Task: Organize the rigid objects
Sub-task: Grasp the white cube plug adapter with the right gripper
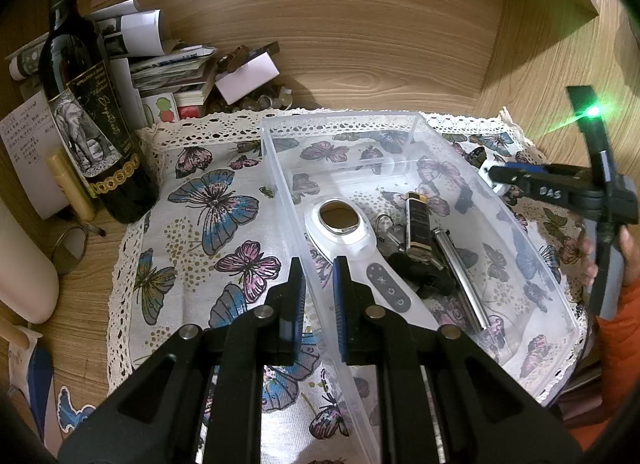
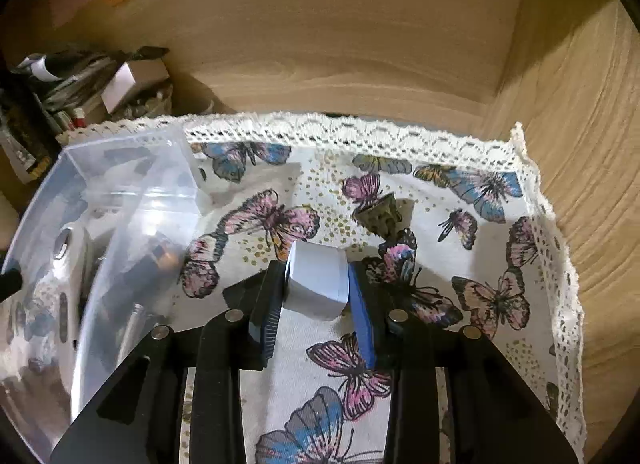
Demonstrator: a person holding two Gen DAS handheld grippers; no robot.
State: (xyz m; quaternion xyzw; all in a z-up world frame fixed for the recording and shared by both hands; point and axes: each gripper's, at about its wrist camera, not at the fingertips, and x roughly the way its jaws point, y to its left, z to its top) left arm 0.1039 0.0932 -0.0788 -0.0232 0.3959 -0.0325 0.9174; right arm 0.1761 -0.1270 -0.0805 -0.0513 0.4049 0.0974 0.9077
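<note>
A clear plastic bin stands on the butterfly cloth. In it lie a white handheld device, a black lighter, a metal rod and a black object. My left gripper straddles the bin's left wall, jaws close on it. My right gripper is shut on a small white block, held just above the cloth right of the bin. It also shows in the left wrist view. A small dark ornate object lies on the cloth beyond the block.
A wine bottle stands at the cloth's left edge, with a paper pile, a pale tube and a round ring nearby. Wooden walls close in behind and on the right.
</note>
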